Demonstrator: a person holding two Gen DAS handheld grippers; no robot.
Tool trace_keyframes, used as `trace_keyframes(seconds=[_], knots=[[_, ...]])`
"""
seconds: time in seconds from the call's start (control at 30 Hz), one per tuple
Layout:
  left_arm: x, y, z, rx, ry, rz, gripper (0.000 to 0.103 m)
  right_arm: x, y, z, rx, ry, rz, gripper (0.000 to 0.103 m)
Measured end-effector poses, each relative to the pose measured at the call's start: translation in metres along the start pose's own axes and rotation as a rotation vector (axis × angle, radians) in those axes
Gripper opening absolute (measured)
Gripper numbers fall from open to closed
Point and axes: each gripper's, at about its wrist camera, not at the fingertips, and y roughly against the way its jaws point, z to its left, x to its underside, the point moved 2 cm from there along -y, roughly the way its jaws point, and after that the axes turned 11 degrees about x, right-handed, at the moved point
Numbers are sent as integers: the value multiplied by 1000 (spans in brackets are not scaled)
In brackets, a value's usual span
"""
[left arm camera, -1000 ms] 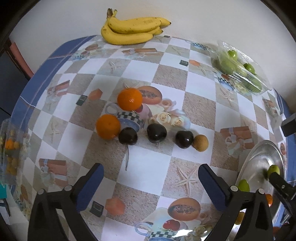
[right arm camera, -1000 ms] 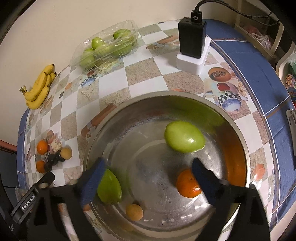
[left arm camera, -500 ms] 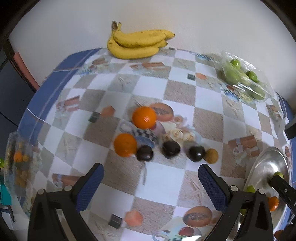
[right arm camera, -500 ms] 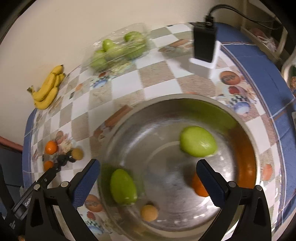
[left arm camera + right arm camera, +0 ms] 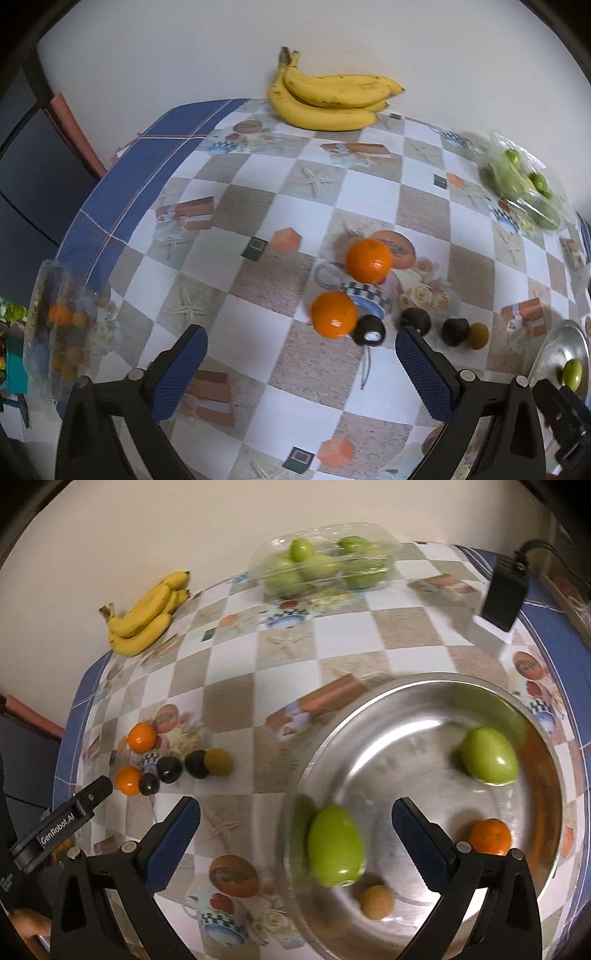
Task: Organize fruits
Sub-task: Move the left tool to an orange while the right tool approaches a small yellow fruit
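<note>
Loose fruit lies mid-table: two oranges [image 5: 334, 314] [image 5: 368, 260], three dark plums [image 5: 368, 330] and a small brown fruit [image 5: 479, 335]. My left gripper [image 5: 301, 363] is open and empty, hovering just before the near orange. A steel bowl [image 5: 369, 716] holds two green fruits [image 5: 335, 845] [image 5: 488, 755], an orange [image 5: 490, 836] and a small brown fruit [image 5: 376, 901]. My right gripper [image 5: 295, 840] is open and empty over the bowl's left rim. The loose fruit also shows in the right wrist view [image 5: 173, 764].
Bananas [image 5: 328, 99] lie by the wall. A clear box of green fruits [image 5: 325, 566] sits at the back. A black charger on a white block [image 5: 504, 590] stands far right. A clear bag of small fruits [image 5: 61, 332] lies at the left table edge.
The left gripper has swung left, so the loose fruit shifted right in its view. The right gripper has moved left, from over the bowl's middle to its left rim. Both stay open.
</note>
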Motion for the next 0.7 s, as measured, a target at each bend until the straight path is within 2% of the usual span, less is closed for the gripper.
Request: trace_keyframes(seconds=[0.2,0.63,0.7], knots=[[-6,2,21,16,67,-16,103,-1,0,26,-64,31,-27,103],[-15,-11,40,70,106,-25,103,-12,-8,62,-89,106,-70,102],[-16,-14,37,92,105,-22,103,-13,-10,63,-86,107,-68,89]])
